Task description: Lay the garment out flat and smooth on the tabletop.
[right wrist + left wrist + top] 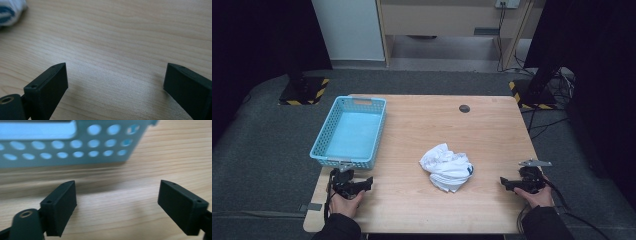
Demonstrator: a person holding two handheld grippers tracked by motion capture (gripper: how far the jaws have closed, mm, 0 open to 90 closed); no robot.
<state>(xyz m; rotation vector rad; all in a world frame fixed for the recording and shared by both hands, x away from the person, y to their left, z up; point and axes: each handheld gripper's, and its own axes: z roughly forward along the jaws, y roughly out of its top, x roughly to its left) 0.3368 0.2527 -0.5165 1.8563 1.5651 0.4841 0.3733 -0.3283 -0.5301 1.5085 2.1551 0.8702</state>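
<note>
A crumpled white cloth with blue trim (446, 166) lies on the wooden table (422, 125), right of centre near the front. Its edge shows at the top left corner of the right gripper view (11, 11). A light blue perforated basket (349, 131) stands empty at the table's left side; its near wall (72, 145) fills the top of the left gripper view. My left gripper (367, 183) rests low at the front left, just before the basket, open with bare wood between its jaws (117, 205). My right gripper (504, 182) sits at the front right edge, open over bare wood (116, 85).
A dark round grommet (464, 108) is set into the table's far side. Beyond the table are grey carpet, stand bases with yellow-black tape (304, 91), cables (557, 120) at the right, and a wooden cabinet (452, 20) at the back.
</note>
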